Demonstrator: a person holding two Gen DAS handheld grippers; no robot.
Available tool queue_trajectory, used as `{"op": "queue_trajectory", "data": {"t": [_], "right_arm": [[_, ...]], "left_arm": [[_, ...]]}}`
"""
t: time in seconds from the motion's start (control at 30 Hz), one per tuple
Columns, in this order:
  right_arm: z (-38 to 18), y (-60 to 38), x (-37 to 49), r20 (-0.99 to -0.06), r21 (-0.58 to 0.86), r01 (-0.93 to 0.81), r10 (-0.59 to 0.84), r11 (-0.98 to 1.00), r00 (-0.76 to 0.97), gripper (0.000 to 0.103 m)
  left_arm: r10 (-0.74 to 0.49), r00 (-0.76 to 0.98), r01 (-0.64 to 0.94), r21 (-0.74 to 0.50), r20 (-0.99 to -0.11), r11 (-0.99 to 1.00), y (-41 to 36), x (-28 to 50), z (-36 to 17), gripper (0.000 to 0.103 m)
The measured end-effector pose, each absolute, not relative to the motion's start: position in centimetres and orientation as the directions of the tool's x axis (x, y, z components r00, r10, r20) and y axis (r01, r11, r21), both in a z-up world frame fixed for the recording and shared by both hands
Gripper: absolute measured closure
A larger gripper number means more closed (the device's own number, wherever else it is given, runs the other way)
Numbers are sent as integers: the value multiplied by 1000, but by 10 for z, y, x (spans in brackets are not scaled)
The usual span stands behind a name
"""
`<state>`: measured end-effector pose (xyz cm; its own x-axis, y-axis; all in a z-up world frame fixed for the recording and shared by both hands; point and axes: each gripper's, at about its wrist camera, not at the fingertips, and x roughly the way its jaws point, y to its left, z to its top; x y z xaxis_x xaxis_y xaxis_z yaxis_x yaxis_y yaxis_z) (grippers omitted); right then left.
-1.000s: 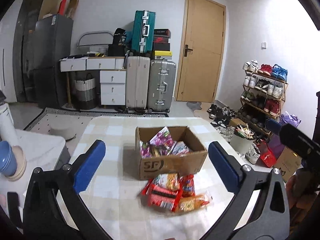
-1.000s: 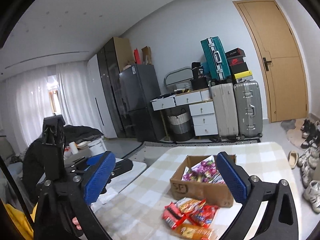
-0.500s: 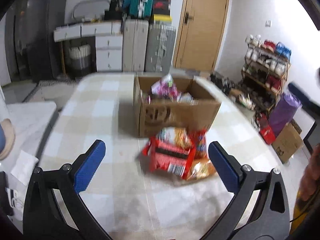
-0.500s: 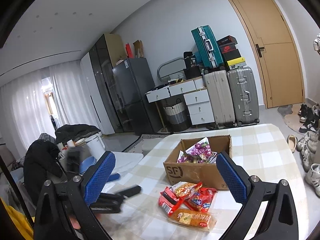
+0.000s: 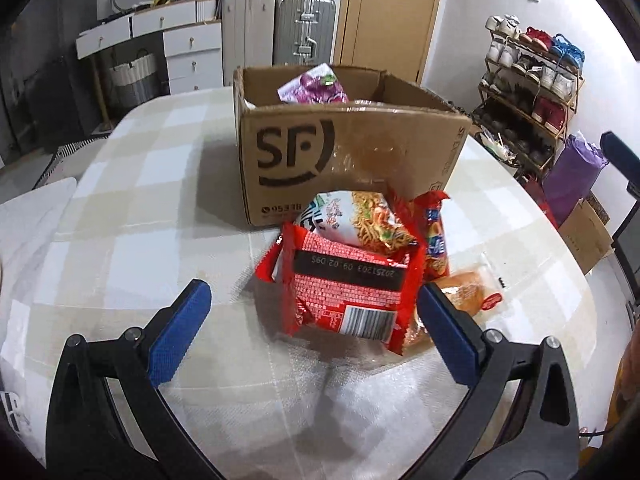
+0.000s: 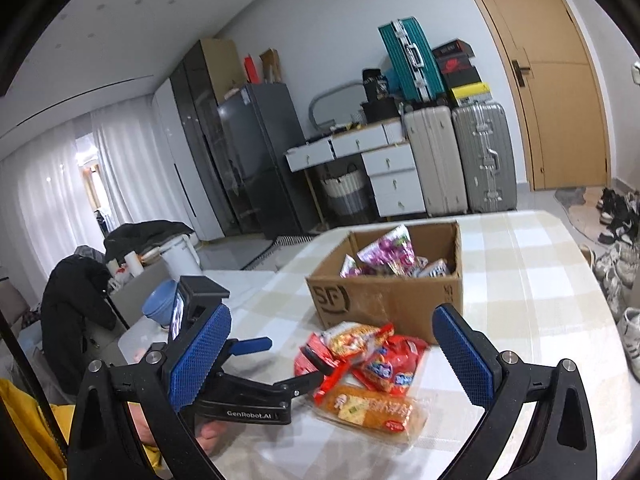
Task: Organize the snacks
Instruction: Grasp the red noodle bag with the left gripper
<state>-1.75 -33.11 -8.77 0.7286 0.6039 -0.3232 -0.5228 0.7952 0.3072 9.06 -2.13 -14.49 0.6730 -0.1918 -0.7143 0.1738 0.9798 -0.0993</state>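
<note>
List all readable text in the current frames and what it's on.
"SF": cardboard box front, large logo; also seen in the right wrist view.
"95338": same box, small print under the logo.
"20251203 09:02:09S" or close to it, upside down: red snack packet, black date strip.
"GenRobot.AI": left tongs body.
Other packet print, barcode digits, box side text: too small or blurred.

Loose snack packets (image 5: 352,276) lie heaped before the open, part-filled cardboard box (image 5: 340,152).
</note>
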Motion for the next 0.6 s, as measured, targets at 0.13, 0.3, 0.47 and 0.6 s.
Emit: {"op": "queue_trajectory", "data": {"t": [0.13,0.3,0.47,0.6], "right_arm": [[-102,-333,-8,-336,346,-522,622,780,707,1],[-116,-332,3,-367,378,-511,632,772,683,1],[-130,-331,10,-402,401,-494,632,772,662,1],[-136,-331,10,-419,406,-482,627,777,657,1]], "left_arm": [[-194,657,180,-98,-728,979,-24,103,-154,1],[-245,629,206,-145,-738,968,-27,119,-168,23],[-302,607,254,-181,-735,950,-36,129,-170,53],[-308,616,271,-172,-725,947,-39,129,-165,59]]}}
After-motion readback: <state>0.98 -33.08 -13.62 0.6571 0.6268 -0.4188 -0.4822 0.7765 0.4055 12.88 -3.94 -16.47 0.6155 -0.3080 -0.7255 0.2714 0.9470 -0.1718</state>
